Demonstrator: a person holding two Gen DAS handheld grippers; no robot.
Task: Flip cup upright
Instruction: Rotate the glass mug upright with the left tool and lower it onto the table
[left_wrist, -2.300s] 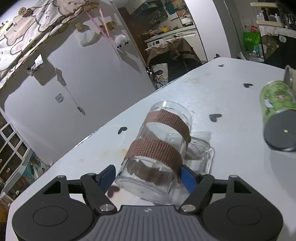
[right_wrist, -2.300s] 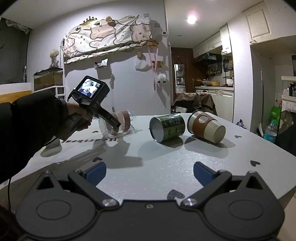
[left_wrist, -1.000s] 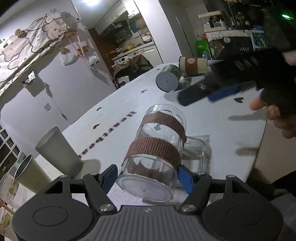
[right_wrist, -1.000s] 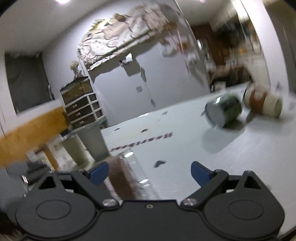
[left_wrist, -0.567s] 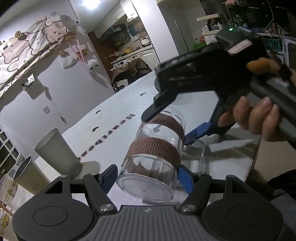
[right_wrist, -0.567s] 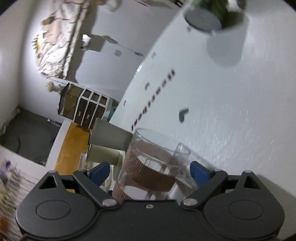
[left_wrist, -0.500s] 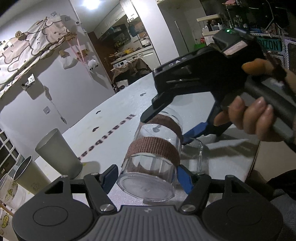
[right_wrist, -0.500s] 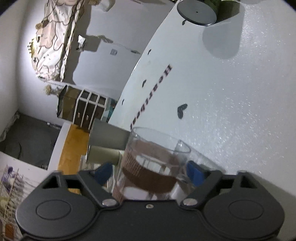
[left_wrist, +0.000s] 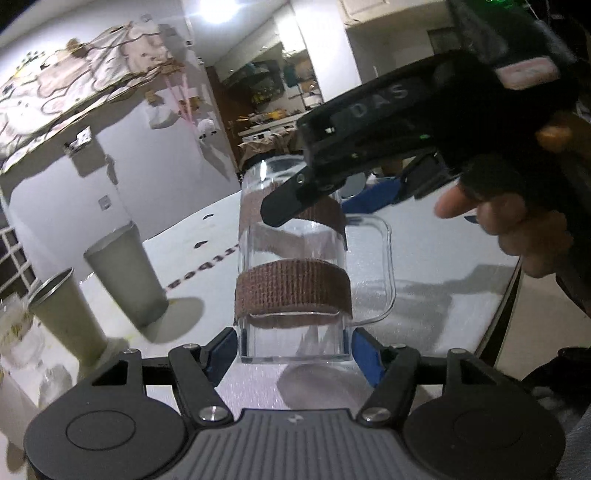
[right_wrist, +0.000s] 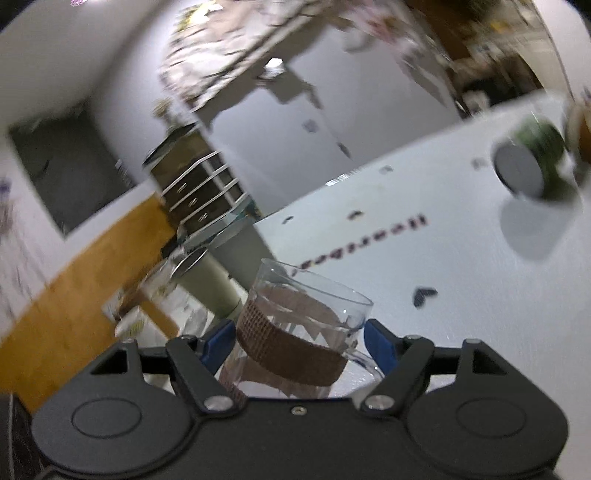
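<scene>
A clear glass mug (left_wrist: 291, 258) with two brown woven bands and a side handle stands upright, its base near the white table (left_wrist: 443, 258). My left gripper (left_wrist: 293, 350) is shut on the mug's base. My right gripper (right_wrist: 299, 341) is shut on the mug (right_wrist: 295, 343) around its upper band, near the rim; in the left wrist view it (left_wrist: 332, 199) reaches in from the right, held by a hand. The right wrist view is blurred.
A grey cup (left_wrist: 125, 277) stands inverted at the left, with another tumbler (left_wrist: 62, 314) beside it at the table edge. A green can (right_wrist: 532, 162) and a brown-banded paper cup (right_wrist: 580, 129) lie on their sides at the far right.
The mug lay on its side in my left gripper; my right gripper came in and closed on its upper part. The mug has swung up to upright.
</scene>
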